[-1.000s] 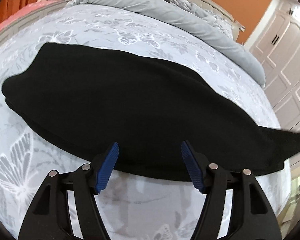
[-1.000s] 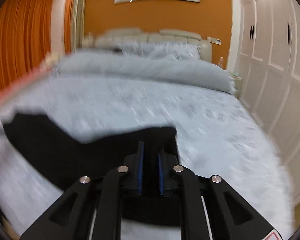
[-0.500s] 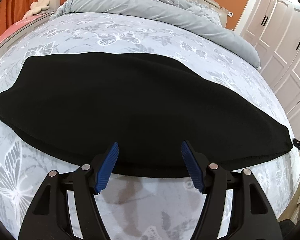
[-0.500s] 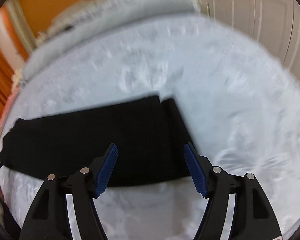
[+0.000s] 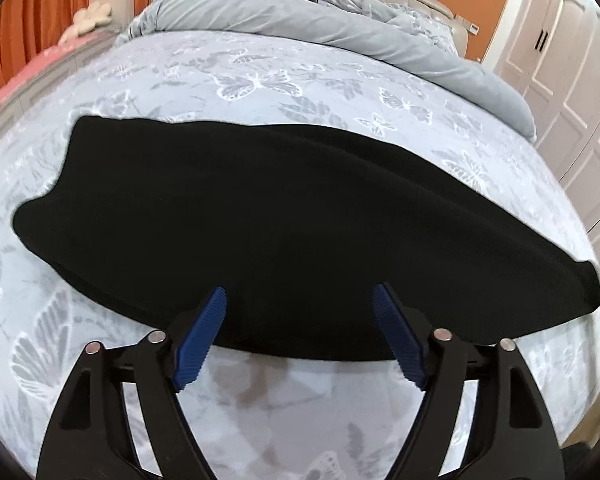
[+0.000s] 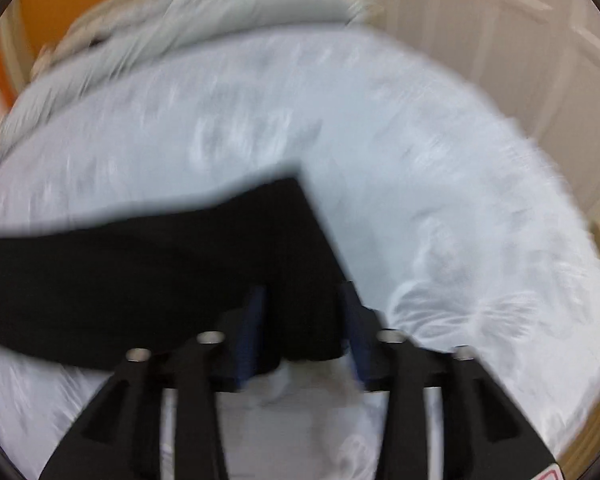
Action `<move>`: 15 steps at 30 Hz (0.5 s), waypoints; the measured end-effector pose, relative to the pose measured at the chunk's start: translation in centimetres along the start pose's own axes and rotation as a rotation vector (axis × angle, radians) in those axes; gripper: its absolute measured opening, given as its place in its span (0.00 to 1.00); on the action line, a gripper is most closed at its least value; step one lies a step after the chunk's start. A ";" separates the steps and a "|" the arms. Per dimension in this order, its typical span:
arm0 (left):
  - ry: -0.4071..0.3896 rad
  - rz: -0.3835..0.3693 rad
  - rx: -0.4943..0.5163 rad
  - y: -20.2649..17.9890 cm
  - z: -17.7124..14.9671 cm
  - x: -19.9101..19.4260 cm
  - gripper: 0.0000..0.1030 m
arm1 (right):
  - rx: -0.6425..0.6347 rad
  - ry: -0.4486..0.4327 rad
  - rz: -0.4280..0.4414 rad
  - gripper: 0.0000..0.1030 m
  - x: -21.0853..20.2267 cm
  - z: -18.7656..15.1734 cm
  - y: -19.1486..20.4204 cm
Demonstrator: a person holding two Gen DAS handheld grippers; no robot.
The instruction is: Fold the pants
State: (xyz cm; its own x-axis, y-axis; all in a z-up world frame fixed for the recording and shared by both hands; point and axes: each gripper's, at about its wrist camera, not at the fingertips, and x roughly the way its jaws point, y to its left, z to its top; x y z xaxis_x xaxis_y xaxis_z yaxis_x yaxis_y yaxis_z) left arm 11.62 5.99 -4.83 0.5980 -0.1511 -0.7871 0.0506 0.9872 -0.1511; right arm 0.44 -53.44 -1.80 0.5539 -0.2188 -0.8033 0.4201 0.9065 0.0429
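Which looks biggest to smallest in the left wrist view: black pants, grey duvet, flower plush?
1. black pants
2. grey duvet; farther off, so its true size may be understated
3. flower plush

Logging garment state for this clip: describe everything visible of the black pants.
The black pants are plain dark, soft-looking fabric, lying flat in a long band across the butterfly-print bedspread, apparently folded leg over leg. The open left gripper hovers at their near edge. The right gripper, blurred, straddles one narrow end.
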 end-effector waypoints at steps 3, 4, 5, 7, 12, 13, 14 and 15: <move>-0.010 0.046 0.002 0.1 0.1 -0.4 0.83 | -0.058 -0.105 0.076 0.48 -4.1 0.9 4.4; -0.010 0.064 -0.008 0.3 0.2 -0.4 0.83 | -0.114 -0.108 0.143 0.48 -5.2 1.4 7.9; -0.013 0.086 -0.029 0.8 0.3 -0.4 0.83 | -0.159 -0.100 0.194 0.48 -5.5 1.6 10.7; -0.009 0.140 -0.096 2.4 0.7 -0.5 0.83 | -0.292 -0.055 0.331 0.47 -5.6 1.4 18.9; 0.015 0.192 -0.348 9.6 1.2 -1.4 0.80 | -0.546 0.071 0.557 0.33 -3.0 -0.4 37.5; 0.015 0.195 -0.371 10.4 1.3 -1.4 0.74 | -0.580 0.097 0.590 0.28 -2.2 -0.6 41.4; 0.024 0.212 -0.388 11.4 1.4 -1.3 0.66 | -0.590 0.122 0.611 0.19 -1.3 -0.7 44.6; 0.038 0.243 -0.400 12.4 1.4 -0.9 0.62 | -0.584 0.146 0.620 0.14 -0.2 -0.7 47.2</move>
State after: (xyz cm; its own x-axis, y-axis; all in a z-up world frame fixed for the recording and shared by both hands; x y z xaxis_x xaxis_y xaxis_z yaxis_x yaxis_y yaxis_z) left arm 12.79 18.45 -5.16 0.5238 0.0731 -0.8487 -0.4046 0.8981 -0.1723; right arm 19.65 -10.38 -0.04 0.4465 0.3886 -0.8060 -0.3864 0.8962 0.2181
